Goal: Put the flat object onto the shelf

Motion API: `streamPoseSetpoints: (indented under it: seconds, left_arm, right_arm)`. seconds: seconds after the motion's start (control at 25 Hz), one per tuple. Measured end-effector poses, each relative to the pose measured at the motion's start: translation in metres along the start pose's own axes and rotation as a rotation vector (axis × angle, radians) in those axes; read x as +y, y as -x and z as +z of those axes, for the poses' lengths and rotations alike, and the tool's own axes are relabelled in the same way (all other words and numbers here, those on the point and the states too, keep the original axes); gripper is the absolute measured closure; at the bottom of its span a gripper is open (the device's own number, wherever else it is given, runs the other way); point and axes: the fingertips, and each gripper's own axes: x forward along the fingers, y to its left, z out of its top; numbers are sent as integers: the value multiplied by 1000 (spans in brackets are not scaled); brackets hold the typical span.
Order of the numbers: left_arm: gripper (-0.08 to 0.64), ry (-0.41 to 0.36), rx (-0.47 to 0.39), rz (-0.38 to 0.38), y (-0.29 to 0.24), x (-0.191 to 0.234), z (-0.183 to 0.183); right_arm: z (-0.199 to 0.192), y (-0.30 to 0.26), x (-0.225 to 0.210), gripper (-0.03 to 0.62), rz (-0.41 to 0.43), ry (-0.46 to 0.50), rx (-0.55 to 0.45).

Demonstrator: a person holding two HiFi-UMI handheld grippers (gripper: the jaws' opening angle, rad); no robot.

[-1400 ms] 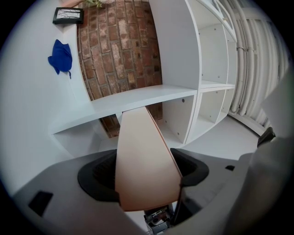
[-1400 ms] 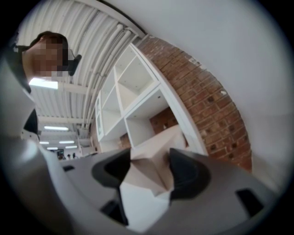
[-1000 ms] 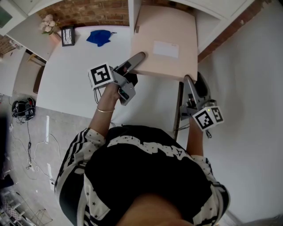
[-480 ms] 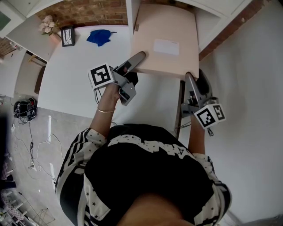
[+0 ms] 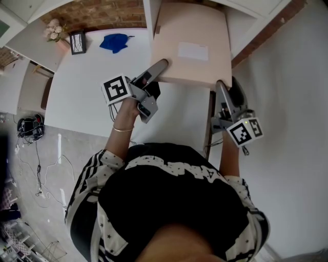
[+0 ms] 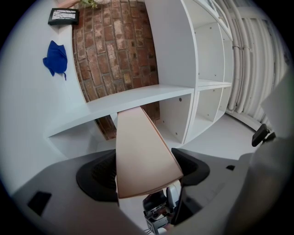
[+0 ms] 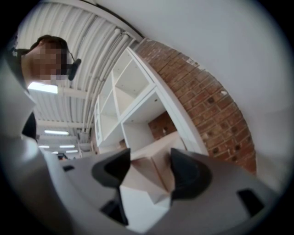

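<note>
The flat object is a pale pink box (image 5: 190,46) with a white label, held level between both grippers. Its far end reaches into the white shelf unit (image 5: 150,14). My left gripper (image 5: 160,66) is shut on the box's near left corner. My right gripper (image 5: 225,86) is shut on its near right corner. In the left gripper view the box (image 6: 138,147) fills the gap between the black pads (image 6: 95,173) and points at the shelf's (image 6: 174,50) open compartments. In the right gripper view a corner of the box (image 7: 149,172) sits between the pads.
On the white table (image 5: 87,87) at the left lie a blue cloth (image 5: 115,42), a small framed picture (image 5: 78,42) and a flower bunch (image 5: 55,28). A brick wall (image 5: 102,13) backs the table. Cables (image 5: 28,125) lie on the floor at the left.
The box and both grippers have moved a little forward, so the box's far end sits deeper in the shelf. Both grips are unchanged.
</note>
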Motion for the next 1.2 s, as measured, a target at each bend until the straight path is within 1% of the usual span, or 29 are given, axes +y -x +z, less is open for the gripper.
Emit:
streamPoseSetpoints:
  seconds: [0.48,0.84,1.0,1.2]
  left_arm:
    - [192,14,-9,-21,-1,-1,3]
    - [192,-26,-22,-11,-1,-1,8]
    - [193,-73,-15,2,-1,0,8]
    - [195,-69,-16,13,2,1,8]
  right_arm:
    - [3,-5,-4,318,1,-14,-19]
    - [5,-14,-9,318,0,-16,-15]
    - [5,-21,-14,318,6,-16,-10]
    - [6,-23,-15,318,7,-18,-17]
